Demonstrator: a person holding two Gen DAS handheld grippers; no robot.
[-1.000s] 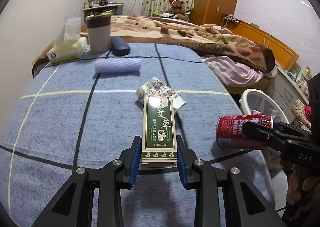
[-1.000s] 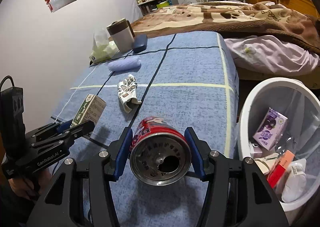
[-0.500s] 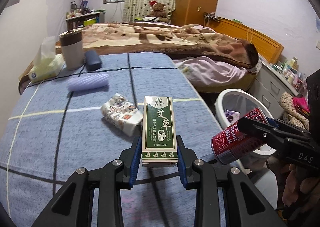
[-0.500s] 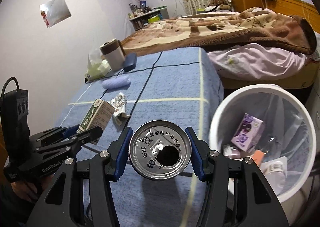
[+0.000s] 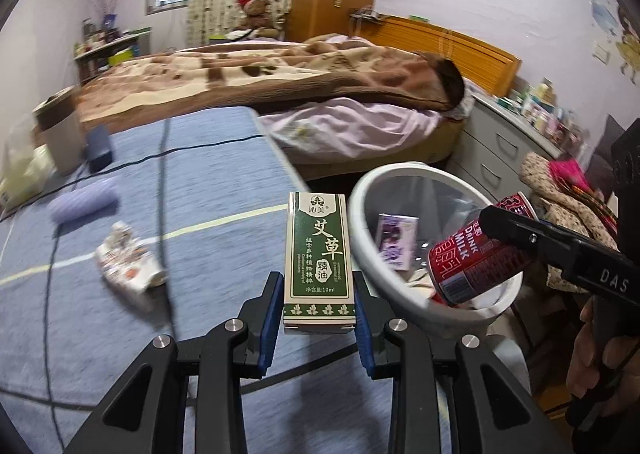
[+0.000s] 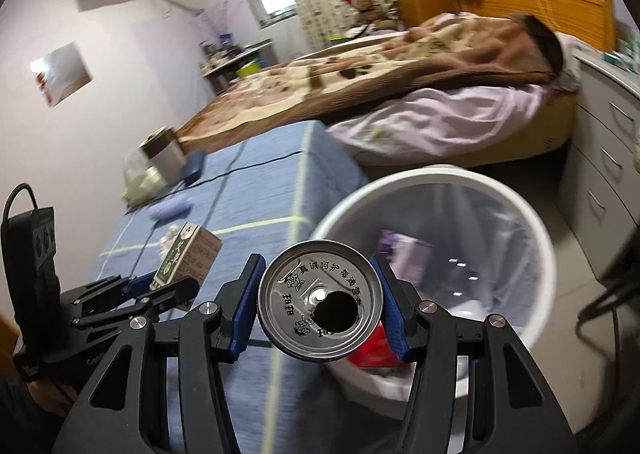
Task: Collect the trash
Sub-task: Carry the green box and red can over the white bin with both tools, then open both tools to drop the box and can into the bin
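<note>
Your left hand-held gripper point(image 5: 316, 318) is clamped on the green-and-white cardboard box point(image 5: 319, 260) with Chinese lettering. Its blue pads point(image 5: 268, 322) press both sides of the box's near end, and the box stands upright between them. In the right wrist view the same box point(image 6: 188, 256) sits in that gripper at the left, over the near edge of the blue checked surface point(image 5: 192, 190).

Your right hand-held gripper point(image 6: 320, 302) is closed around the red aluminium drink can point(image 6: 320, 300). The silver top with the open mouth faces the camera. From the left wrist view the can point(image 5: 476, 258) is tilted, base pointing down-left, over the near rim of the round white plastic trash bin point(image 5: 400, 174).

The bin stands on the floor right of the surface, just beside its edge. It has a clear liner and holds a purple carton point(image 5: 394, 240) plus other scraps, too blurred to identify.

On the surface:
- crumpled printed white wrapper point(image 5: 128, 260), left of the box
- lilac ribbed cylinder point(image 5: 84, 200), farther left
- dark blue case point(image 5: 98, 148), next to a grey cup with a brown band point(image 5: 58, 134), at the far left
</note>
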